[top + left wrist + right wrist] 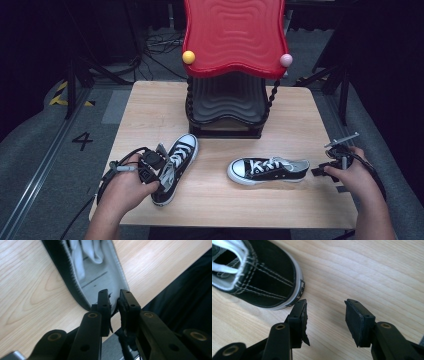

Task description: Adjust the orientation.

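Left claw (159,167) sits at the heel end of the left shoe (176,165), which lies on the tabletop (280,200) with its toe pointing away from me, toward the rack. From the left claw's own camera, the left claw (113,293) has one pad inside the heel collar and one outside, the collar edge of the left shoe (96,277) running between them; a thin gap shows on either side, so I read the pads as slightly apart and not pinching. Grey lining lies just ahead of the tips. Right claw (325,169) rests low over the tabletop, just beyond the heel of the right shoe (267,170), which lies on its sole with the toe pointing toward my left hand. In its own camera the right claw (325,307) stands wide apart with bare wood between the pads; the heel of the right shoe (267,277) lies just ahead and to the left of the left-hand pad, not touching it. Beyond both shoes, at the far edge, stands the shoe rack (227,107) with its red top tier (235,35).
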